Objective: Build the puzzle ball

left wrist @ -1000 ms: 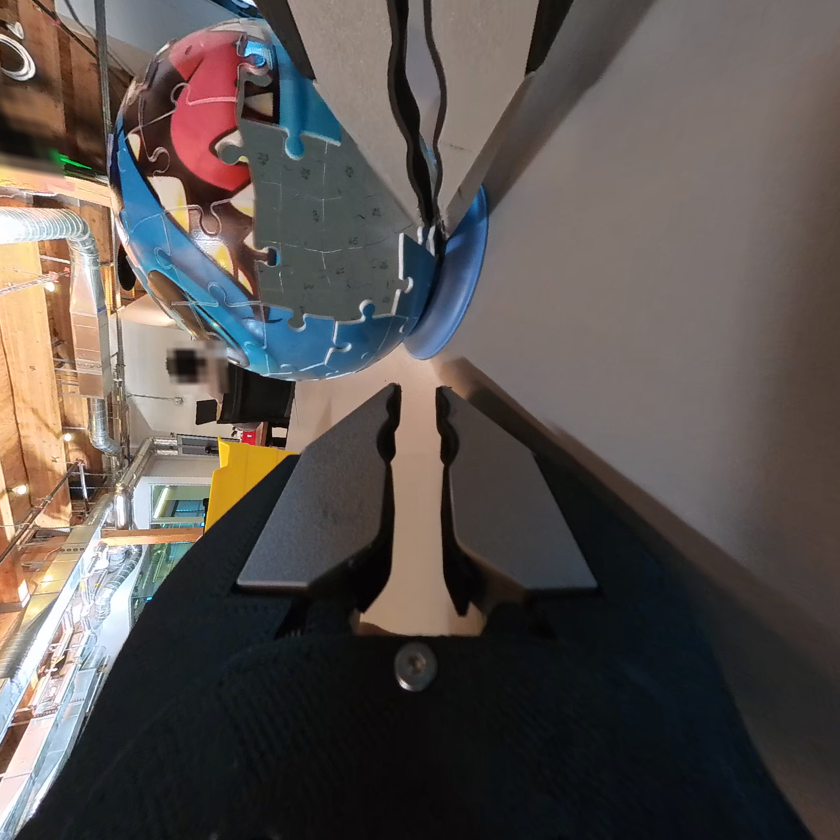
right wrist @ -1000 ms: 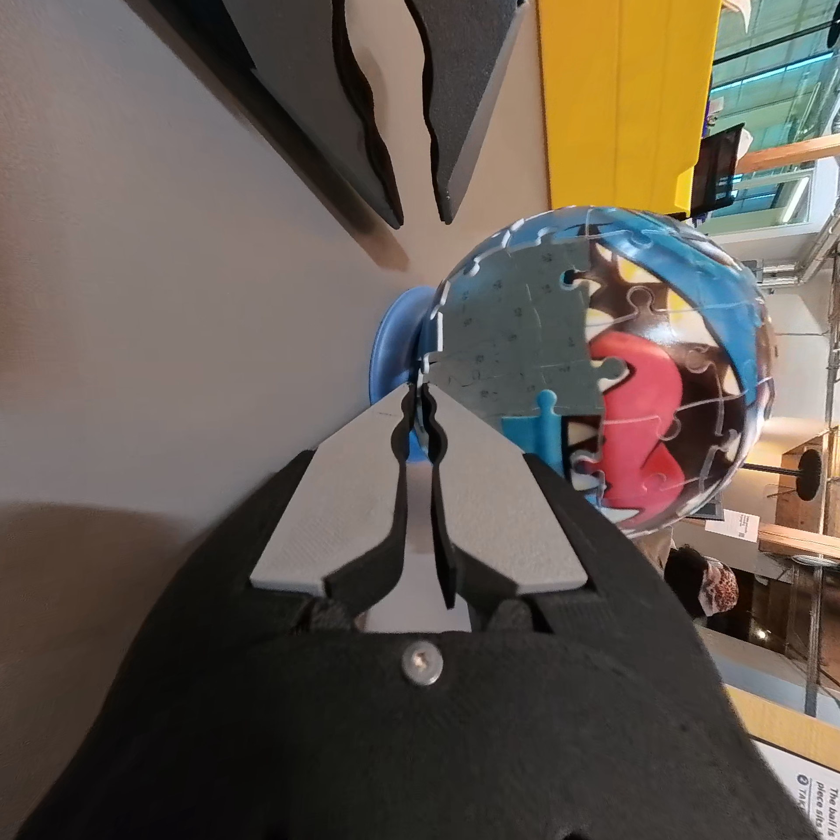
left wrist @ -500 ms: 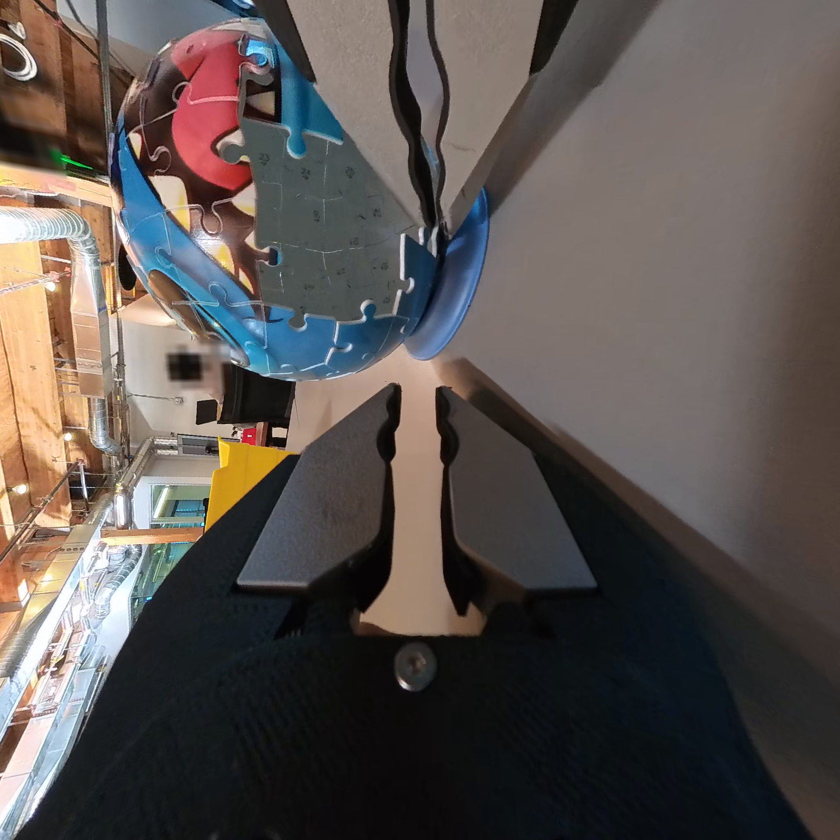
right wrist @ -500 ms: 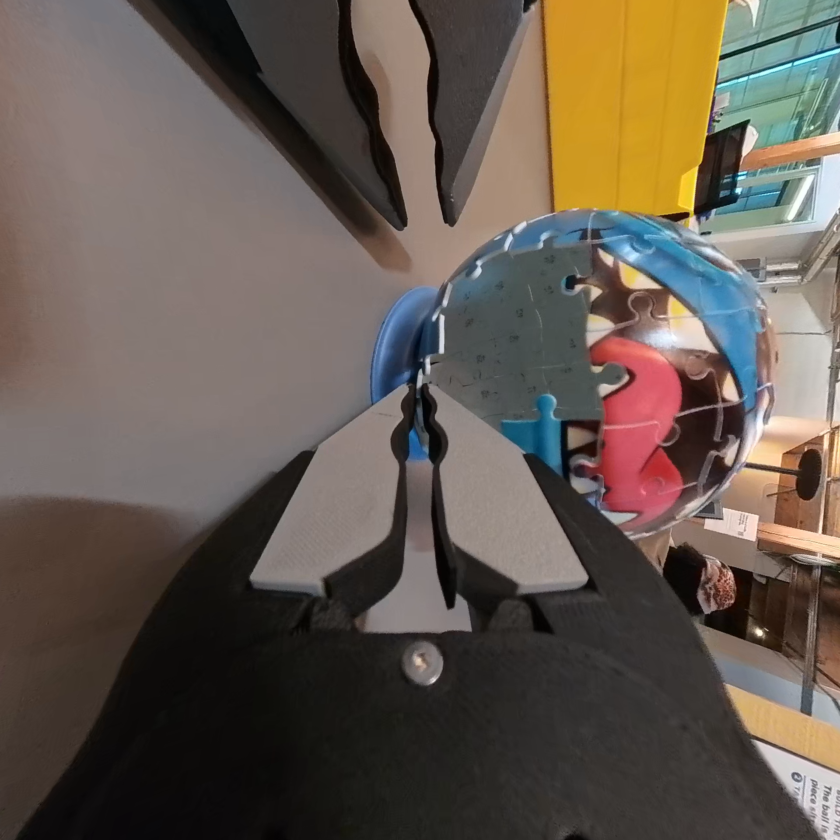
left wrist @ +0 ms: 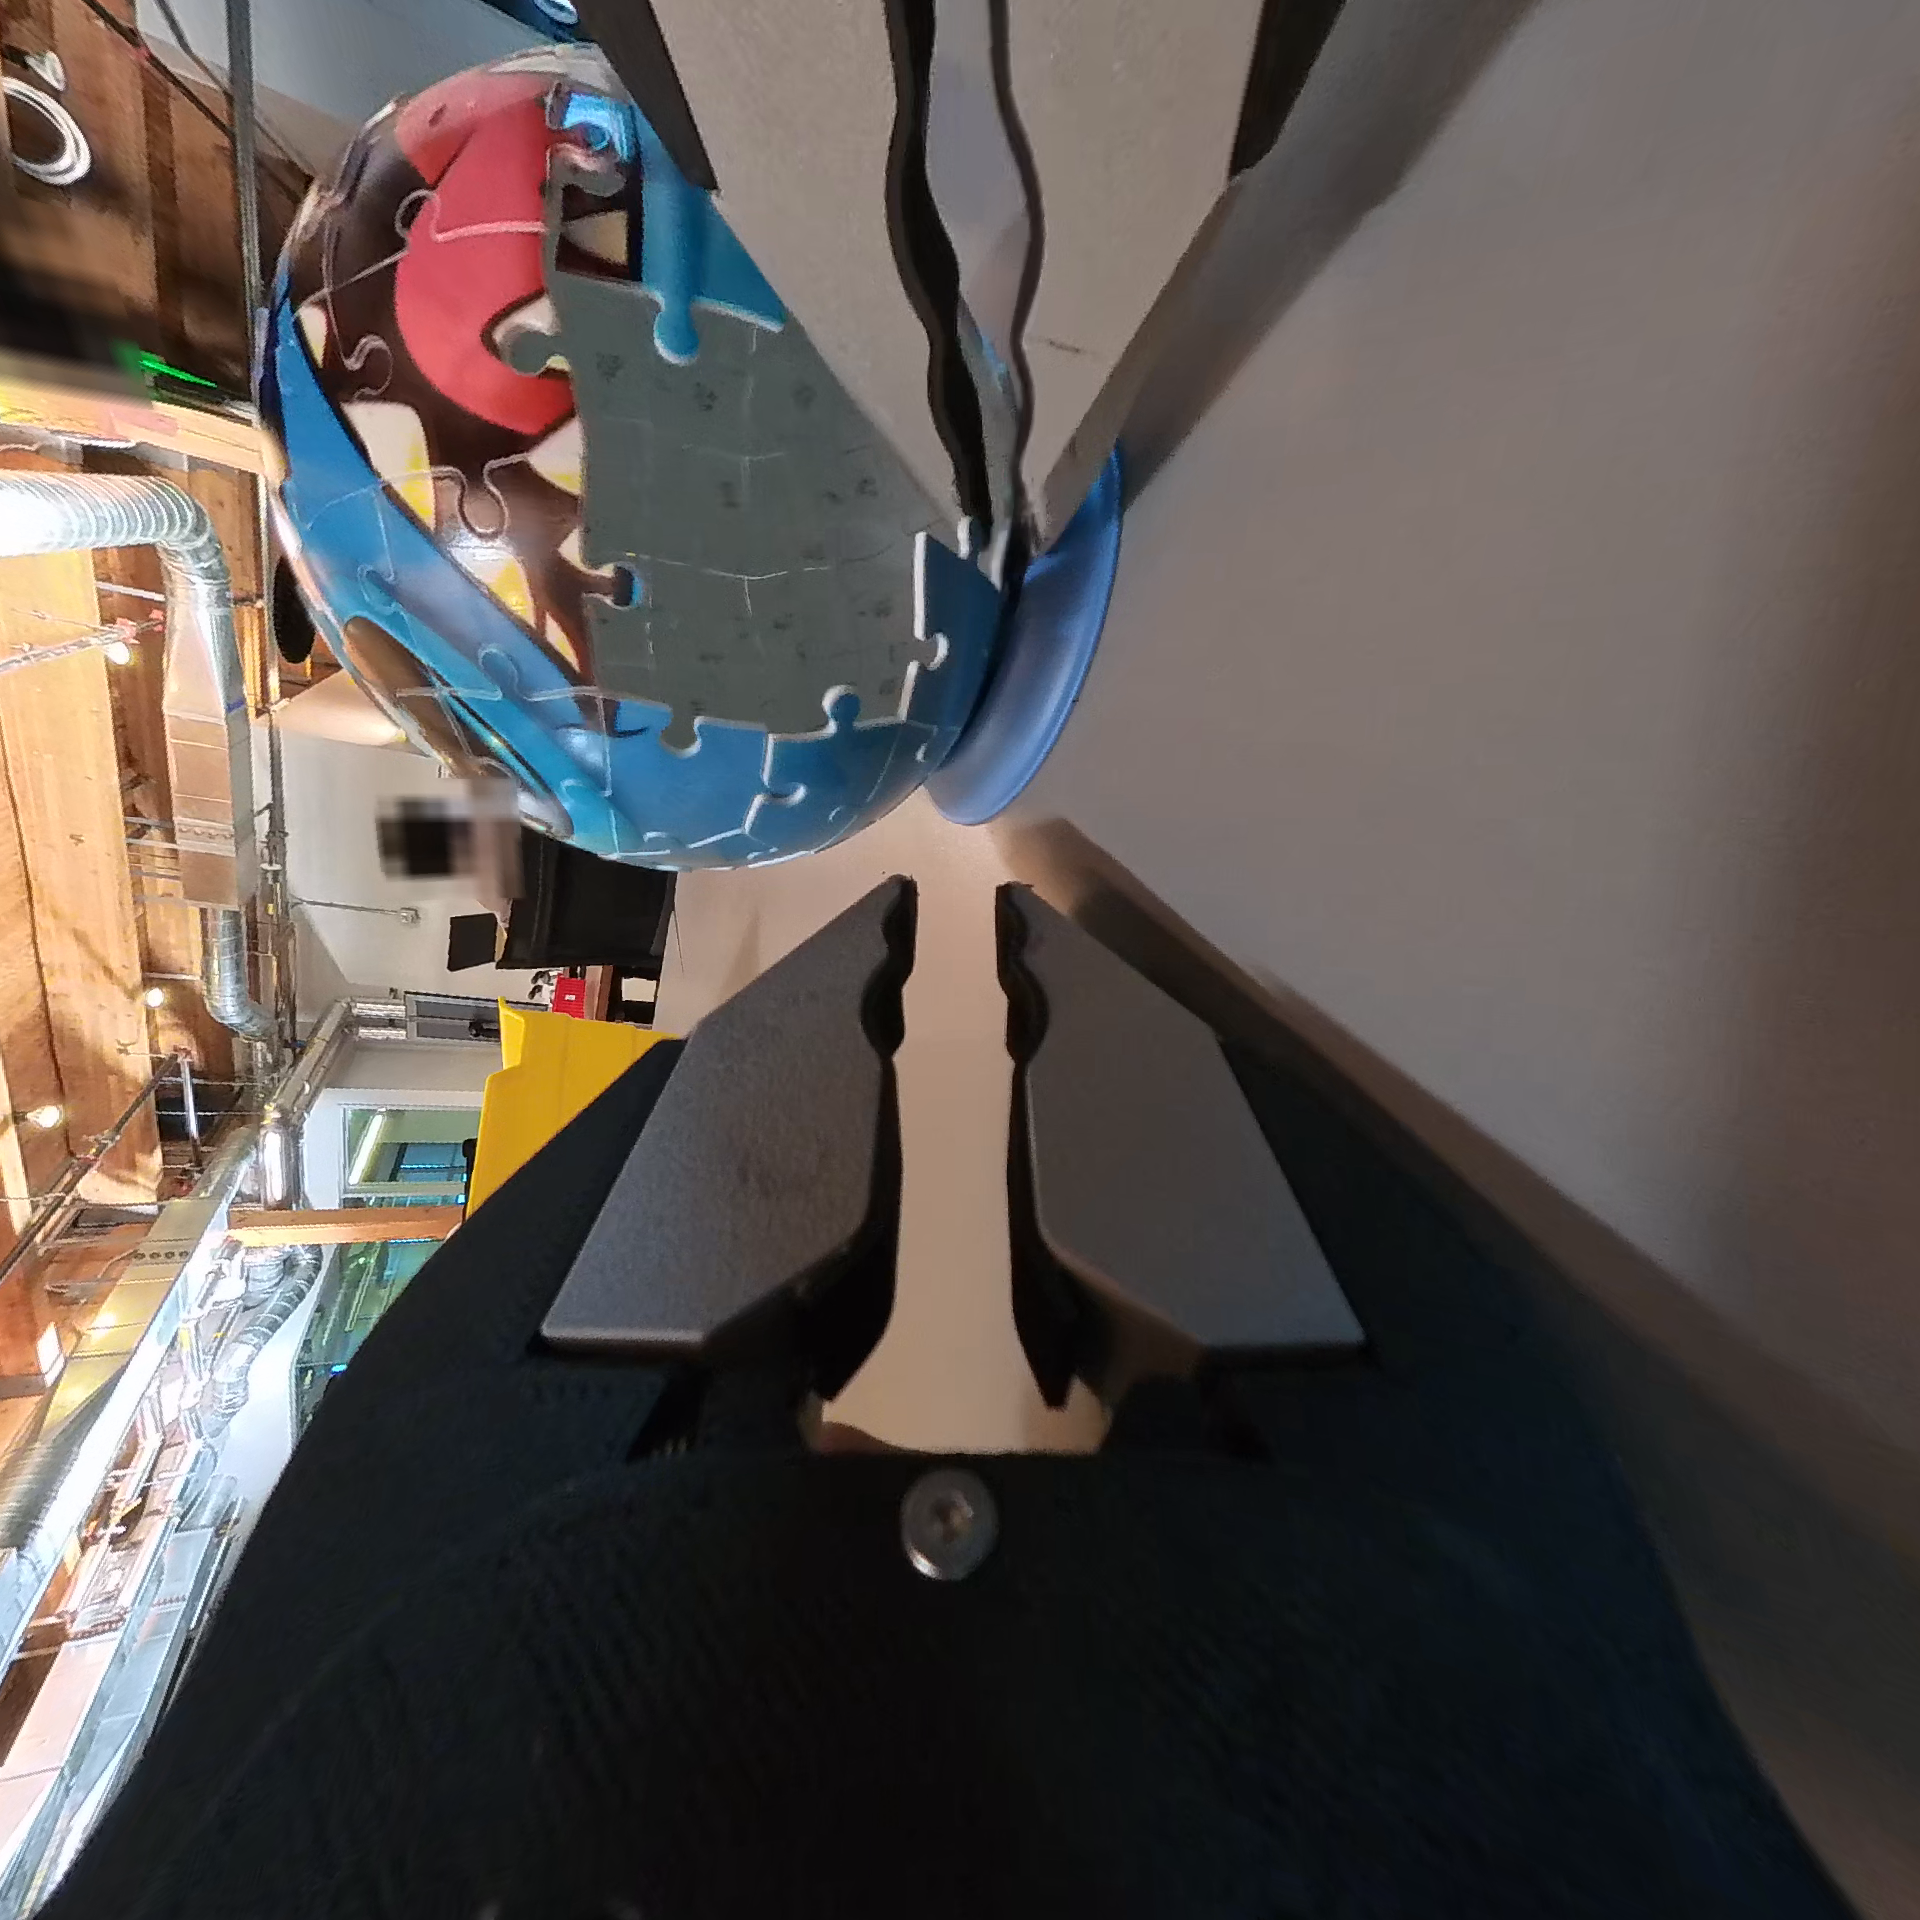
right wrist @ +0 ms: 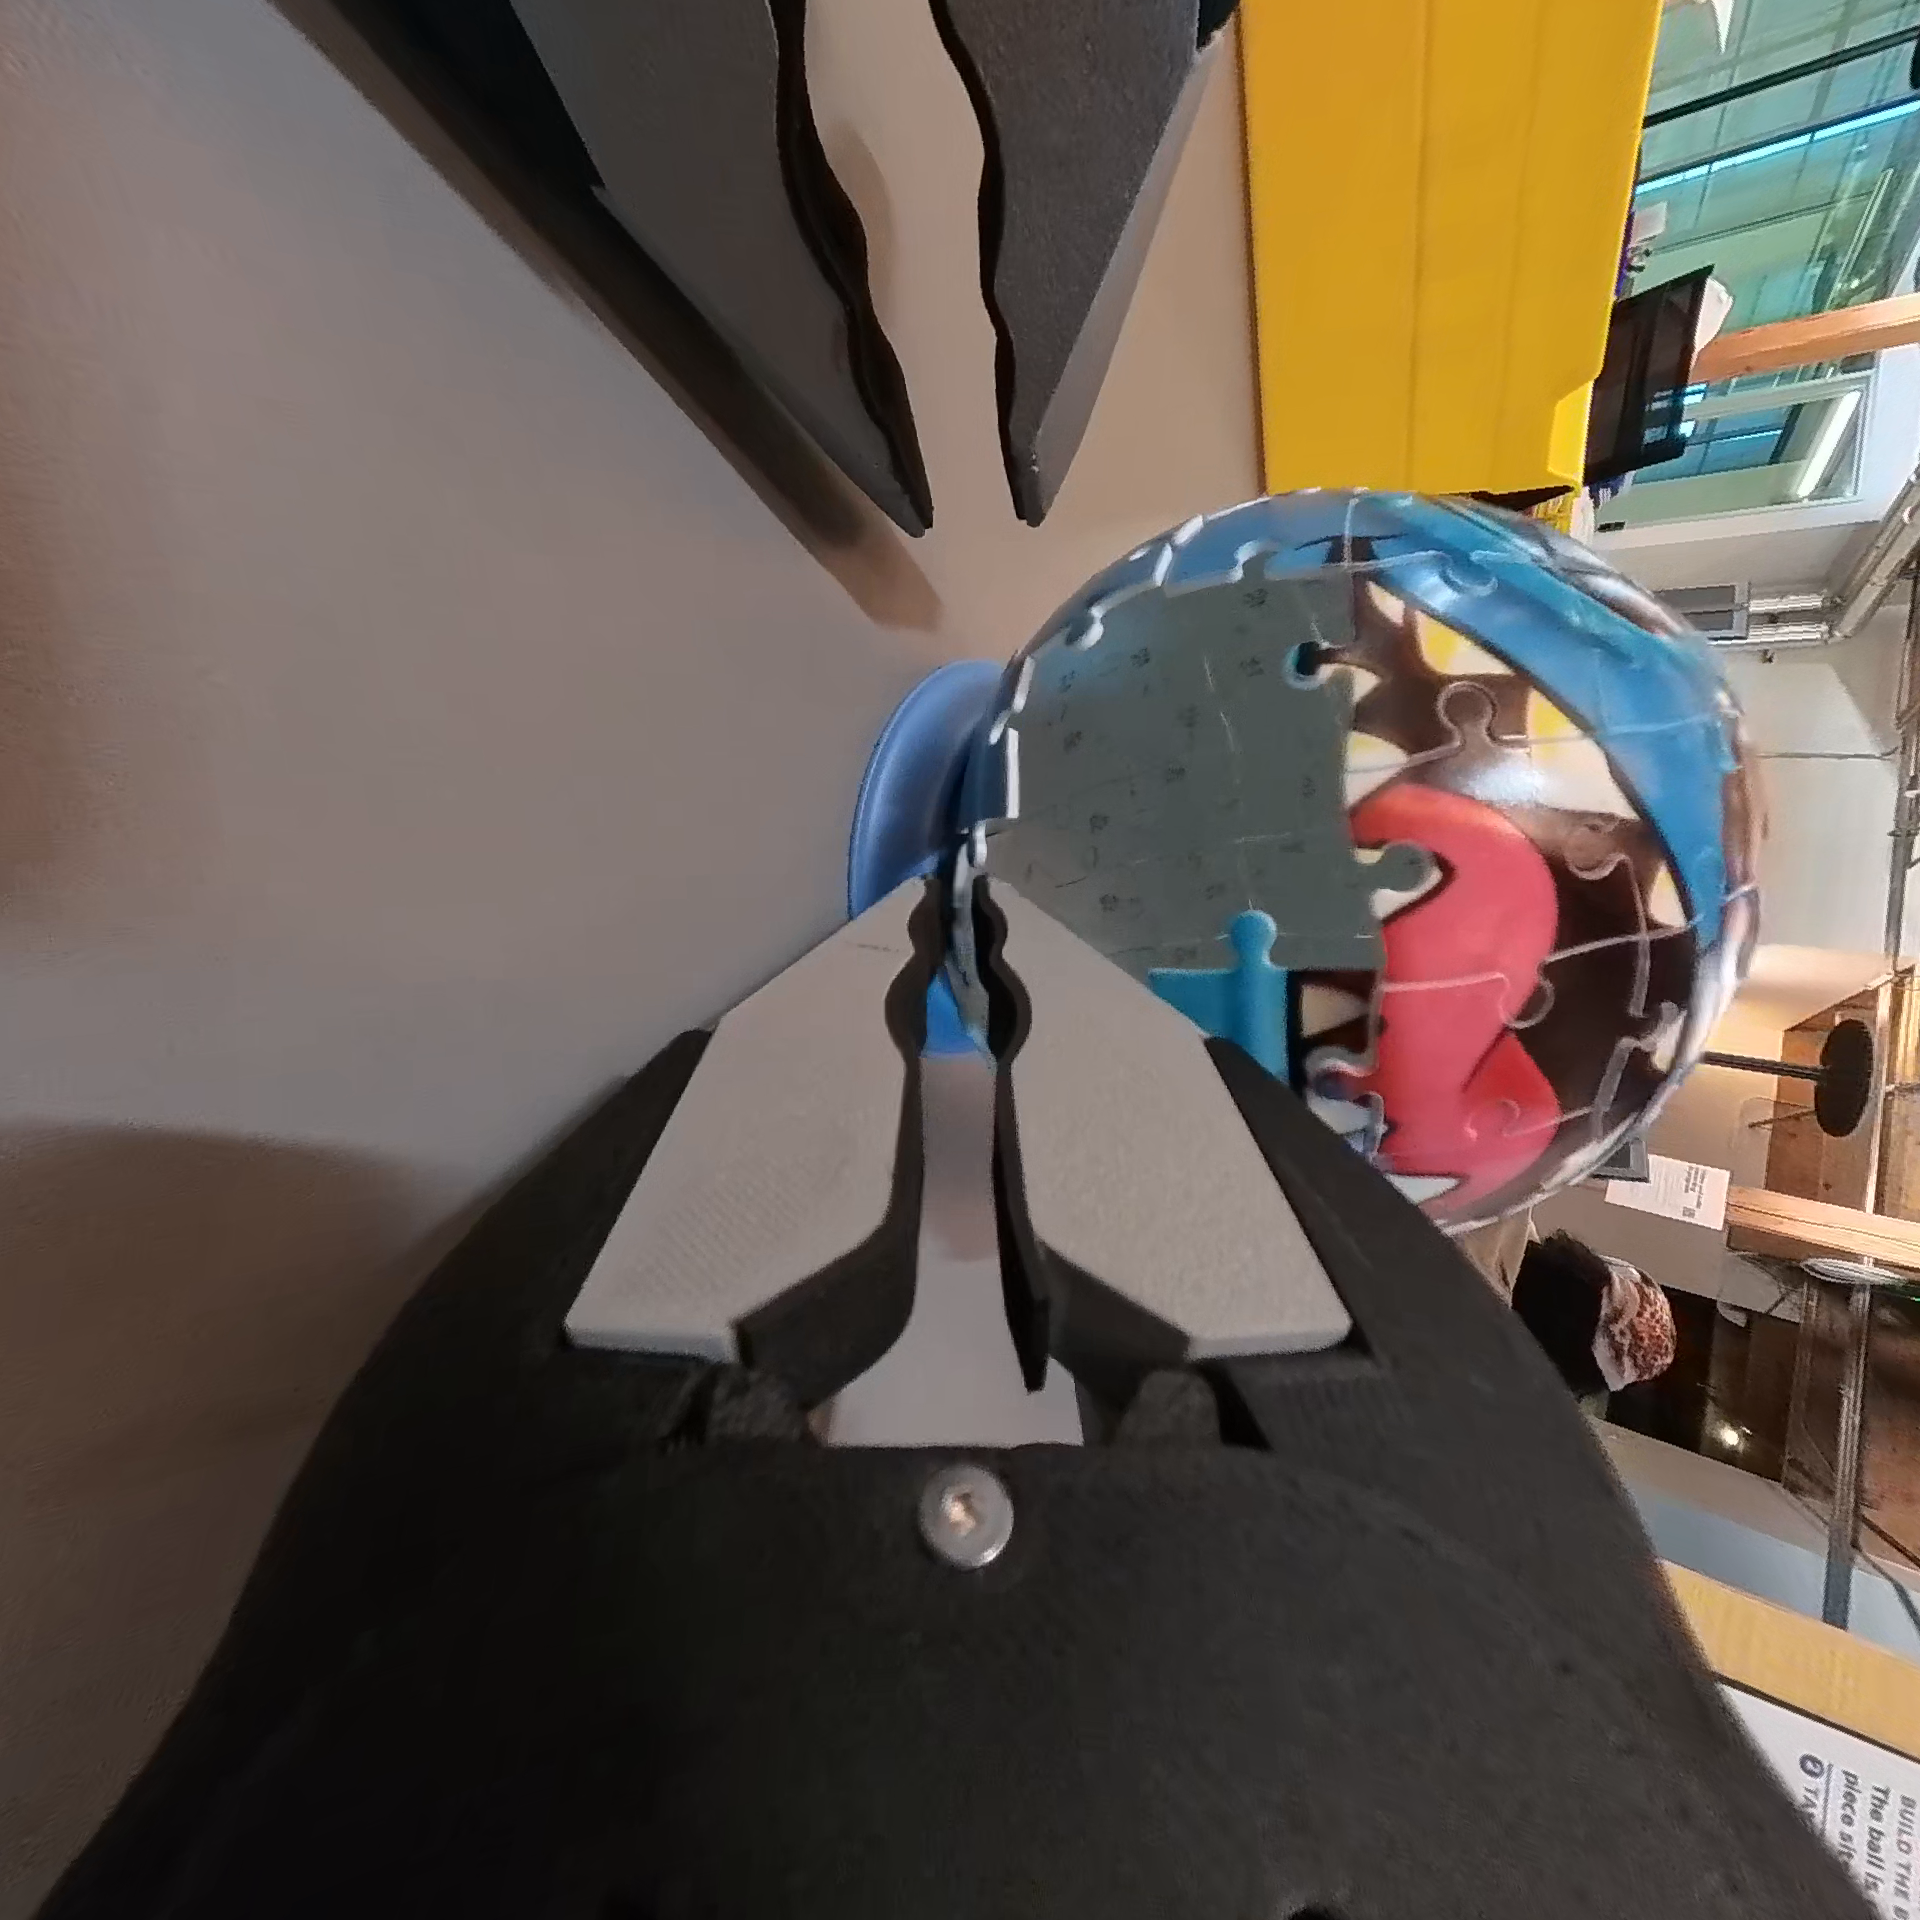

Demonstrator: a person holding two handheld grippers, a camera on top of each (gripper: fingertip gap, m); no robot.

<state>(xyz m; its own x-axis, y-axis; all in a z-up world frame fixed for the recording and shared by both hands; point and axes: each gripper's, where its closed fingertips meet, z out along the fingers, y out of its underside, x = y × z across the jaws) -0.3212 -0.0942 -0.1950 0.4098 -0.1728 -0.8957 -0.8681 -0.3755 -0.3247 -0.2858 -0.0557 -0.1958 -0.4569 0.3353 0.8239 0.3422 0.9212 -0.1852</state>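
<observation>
Grey table (right wrist: 364, 727) carries your ball (right wrist: 1455, 883) on its blue stand (left wrist: 1049, 686). Your right gripper (right wrist: 961, 914) is pinched tight on a piece (right wrist: 971, 956) at the ball's base; your left gripper (left wrist: 956, 914) sits slightly apart, empty, just beside it.

Dark left gripper (left wrist: 956, 914), jaws slightly apart, near a puzzle ball (left wrist: 623, 582) on a blue stand (left wrist: 1049, 665); grey right gripper (left wrist: 987, 499) pinches its edge

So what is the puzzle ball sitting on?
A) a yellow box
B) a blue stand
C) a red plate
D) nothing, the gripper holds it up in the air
B: the puzzle ball rests on a round blue stand that sits on the grey table.
</observation>
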